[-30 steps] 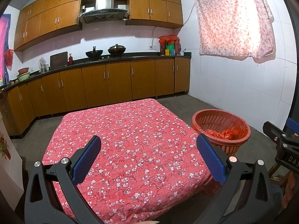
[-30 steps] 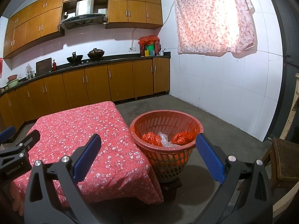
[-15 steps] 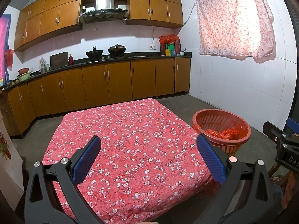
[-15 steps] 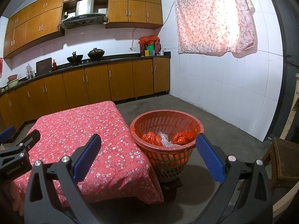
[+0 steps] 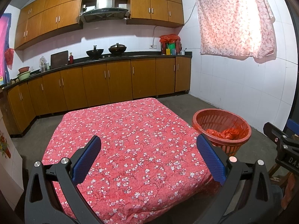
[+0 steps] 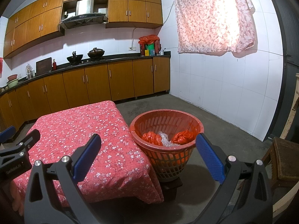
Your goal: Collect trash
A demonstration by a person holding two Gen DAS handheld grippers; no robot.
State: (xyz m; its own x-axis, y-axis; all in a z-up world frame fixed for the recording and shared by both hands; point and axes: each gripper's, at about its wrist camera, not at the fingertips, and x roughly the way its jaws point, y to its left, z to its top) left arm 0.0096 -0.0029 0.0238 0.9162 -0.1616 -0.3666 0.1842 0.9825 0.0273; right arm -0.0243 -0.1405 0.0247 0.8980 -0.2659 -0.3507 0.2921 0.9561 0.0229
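A red plastic basket [image 6: 198, 125] stands on the floor at the table's right side and holds crumpled red bags [image 6: 151, 139] and clear plastic [image 6: 165, 140]. It also shows in the left wrist view [image 5: 243, 125]. The table has a red floral cloth [image 5: 127, 136] with nothing on it. My left gripper [image 5: 149, 158] is open and empty above the table's near edge. My right gripper [image 6: 147, 156] is open and empty, held in front of the basket and apart from it.
Wooden cabinets and a dark counter [image 5: 112, 57] with woks run along the back wall. A white tiled wall with a curtain [image 6: 214, 18] is on the right. A wooden stool [image 6: 286, 160] stands at the right, with concrete floor around the basket.
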